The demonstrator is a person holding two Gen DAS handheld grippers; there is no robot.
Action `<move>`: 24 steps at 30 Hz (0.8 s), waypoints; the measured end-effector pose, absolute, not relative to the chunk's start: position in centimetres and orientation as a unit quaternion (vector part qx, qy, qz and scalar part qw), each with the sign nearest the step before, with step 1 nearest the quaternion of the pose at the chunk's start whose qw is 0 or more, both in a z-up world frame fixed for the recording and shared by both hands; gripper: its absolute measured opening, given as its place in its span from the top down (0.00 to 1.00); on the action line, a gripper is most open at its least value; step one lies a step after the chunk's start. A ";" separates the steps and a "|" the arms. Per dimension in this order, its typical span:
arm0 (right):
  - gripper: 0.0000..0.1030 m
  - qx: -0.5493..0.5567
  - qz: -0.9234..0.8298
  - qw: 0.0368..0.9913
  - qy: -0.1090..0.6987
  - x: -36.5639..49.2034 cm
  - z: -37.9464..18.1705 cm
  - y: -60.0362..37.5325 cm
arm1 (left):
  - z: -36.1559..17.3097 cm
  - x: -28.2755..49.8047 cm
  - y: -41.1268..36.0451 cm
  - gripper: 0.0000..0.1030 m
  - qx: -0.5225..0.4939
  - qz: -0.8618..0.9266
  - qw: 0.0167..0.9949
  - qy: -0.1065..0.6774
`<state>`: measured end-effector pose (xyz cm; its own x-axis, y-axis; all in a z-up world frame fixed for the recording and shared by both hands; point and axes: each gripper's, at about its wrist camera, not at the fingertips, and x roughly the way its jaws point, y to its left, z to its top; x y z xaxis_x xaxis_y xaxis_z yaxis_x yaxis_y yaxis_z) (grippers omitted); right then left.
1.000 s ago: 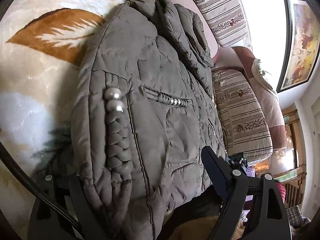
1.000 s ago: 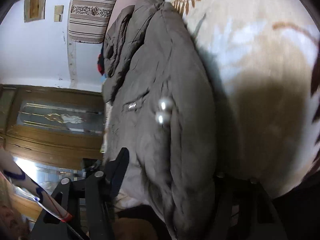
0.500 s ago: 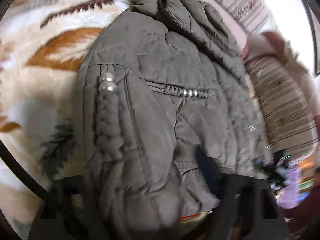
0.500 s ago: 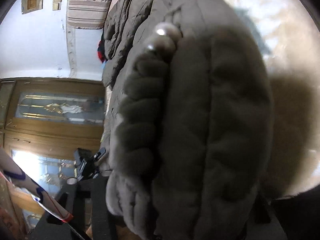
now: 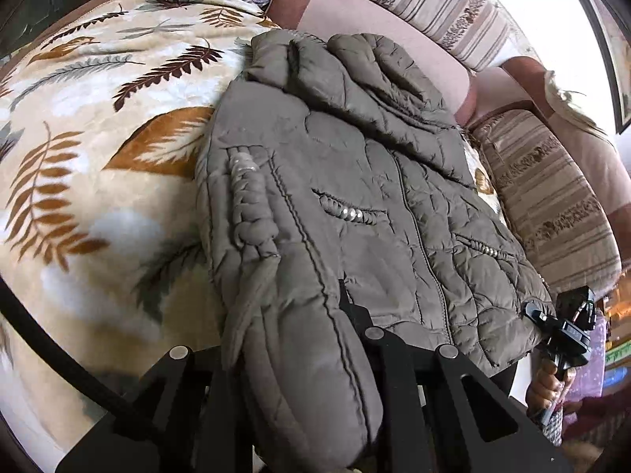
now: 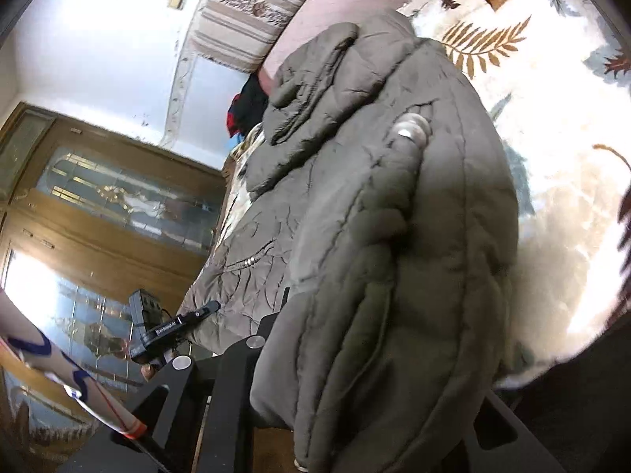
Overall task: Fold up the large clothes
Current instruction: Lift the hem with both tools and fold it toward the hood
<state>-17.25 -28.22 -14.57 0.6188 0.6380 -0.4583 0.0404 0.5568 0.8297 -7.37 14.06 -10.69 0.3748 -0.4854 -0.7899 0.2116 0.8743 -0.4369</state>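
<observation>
Both hand-held grippers clamp jacket [image 5: 355,181] sleeve; left [image 5: 299,374]; right [image 6: 378,354].

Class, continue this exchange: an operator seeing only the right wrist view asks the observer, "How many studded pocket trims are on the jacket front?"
Observer: Two; the left wrist view shows a second pocket trim on the jacket.
Operator: Is the front closed?
Observer: A zip line runs down the middle to the hem.
Operator: What's past the far edge?
Observer: A striped cushion, beside it.
</observation>
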 end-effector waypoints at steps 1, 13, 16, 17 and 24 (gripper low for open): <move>0.81 0.429 0.194 0.788 0.396 -17.7 -14.6 -28.2 | -10.8 -7.8 14.7 0.84 -0.131 -0.213 0.818 0.519; 0.81 0.377 0.198 0.825 0.373 -13.0 -9.3 -29.6 | -5.7 -2.4 13.2 0.83 -0.124 -0.197 0.860 0.454; 0.81 0.361 0.184 0.843 0.353 -9.8 -6.7 -30.3 | -3.4 1.0 12.1 0.82 -0.119 -0.187 0.875 0.430; 0.81 0.359 0.179 0.848 0.346 -8.7 -5.9 -30.6 | -2.8 2.2 11.8 0.82 -0.120 -0.184 0.878 0.425; 0.80 0.349 0.135 0.871 0.319 -1.1 -2.1 -32.4 | -0.6 11.1 9.4 0.81 -0.113 -0.154 0.889 0.415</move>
<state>-1.07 -32.39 -2.14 0.7601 0.4572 -0.4617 -0.0116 0.7201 0.6938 11.11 9.39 -0.59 0.6076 -0.3687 -0.7035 0.1804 0.9266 -0.3299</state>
